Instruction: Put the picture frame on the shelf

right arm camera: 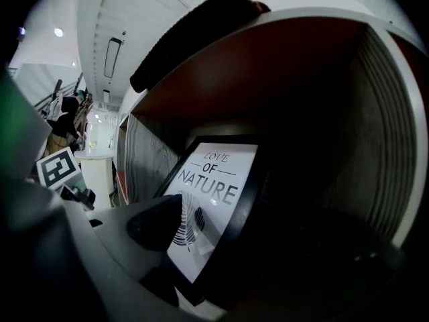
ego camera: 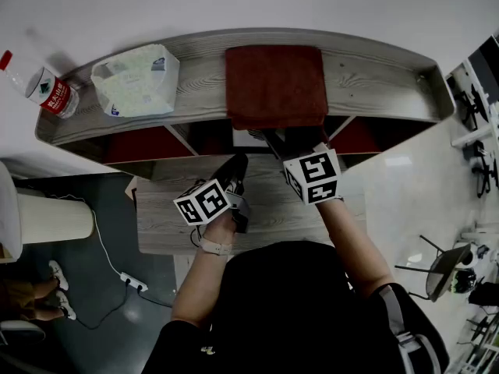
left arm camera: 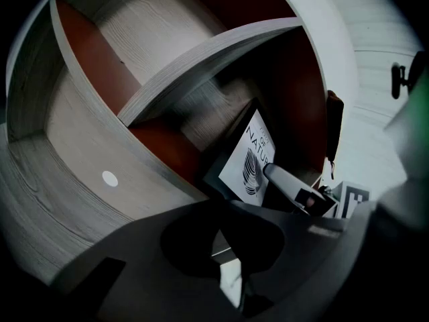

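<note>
Nearest, we see the right gripper (right arm camera: pixel 201 243) clamped on the near edge of the black-rimmed "Love of Nature" picture frame (right arm camera: pixel 216 180), tilted inside the middle compartment of the grey wooden shelf (right arm camera: pixel 395 113). Our left gripper (left arm camera: pixel 218 237) is closed and empty. Beyond, a dark red folded cloth (ego camera: pixel 276 84) lies on the shelf top.

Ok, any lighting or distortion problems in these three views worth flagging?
Head view: evenly lit and sharp, though the shelf bows from the wide lens. Left gripper view: heavy fisheye, black corners, jaws in deep shadow, frame small but legible. Right gripper view: dim compartment, right side nearly black, faint sheen on the frame's glass.
</note>
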